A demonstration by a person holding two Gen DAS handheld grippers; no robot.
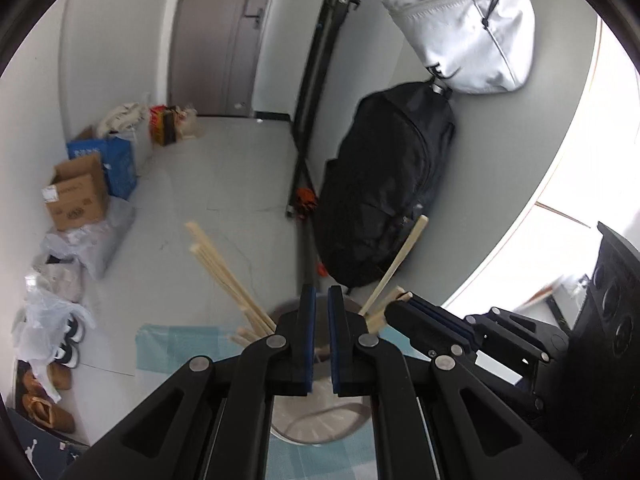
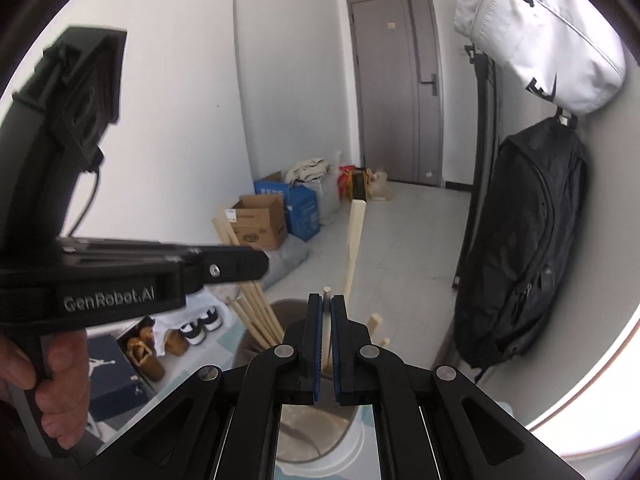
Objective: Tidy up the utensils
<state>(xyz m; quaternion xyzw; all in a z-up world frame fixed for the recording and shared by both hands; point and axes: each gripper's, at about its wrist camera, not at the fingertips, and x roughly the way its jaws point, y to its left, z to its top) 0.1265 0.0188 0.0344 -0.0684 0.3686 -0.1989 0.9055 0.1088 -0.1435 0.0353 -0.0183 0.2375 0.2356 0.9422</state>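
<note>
Right claw [image 2: 327, 312] pinching chopstick [image 2: 327, 322] over holder [image 2: 352, 424].

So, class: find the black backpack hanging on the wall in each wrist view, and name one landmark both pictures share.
Left wrist view: the black backpack hangs right of centre, just below the white bag.
Right wrist view: the black backpack hangs at the far right edge, again under the white bag.
Shared landmark: the grey door at the end of the hallway.
</note>
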